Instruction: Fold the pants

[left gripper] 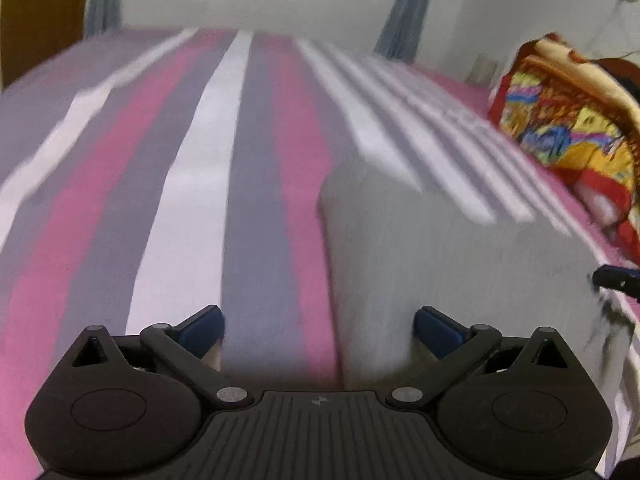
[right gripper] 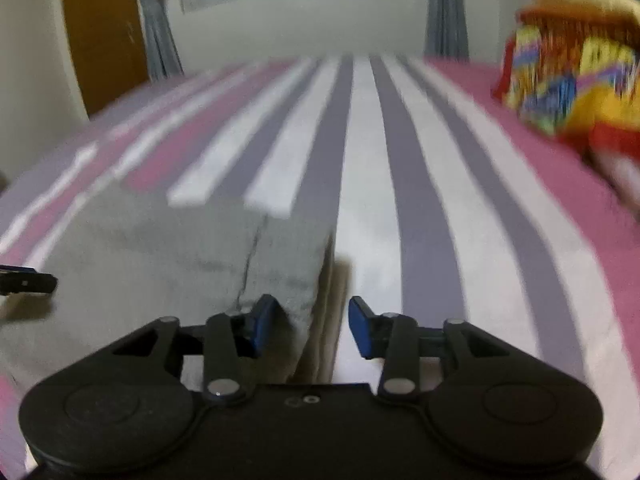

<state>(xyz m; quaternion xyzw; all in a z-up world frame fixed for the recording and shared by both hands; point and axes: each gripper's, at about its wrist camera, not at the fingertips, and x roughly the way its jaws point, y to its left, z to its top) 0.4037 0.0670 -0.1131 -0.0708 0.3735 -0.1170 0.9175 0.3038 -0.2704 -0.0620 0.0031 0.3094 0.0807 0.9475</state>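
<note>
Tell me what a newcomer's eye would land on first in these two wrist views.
The bed sheet with its broad pink, grey and white stripes fills both views. On it lie the grey folded pants, flat, between the two grippers. At the far right edge sits a bundle of bright red and yellow patterned fabric.

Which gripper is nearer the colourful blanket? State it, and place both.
Right. The right gripper straddles the grey pants' right edge, on the side toward the colourful blanket. The left gripper straddles their left edge, so the pants lie between it and the blanket.
</note>
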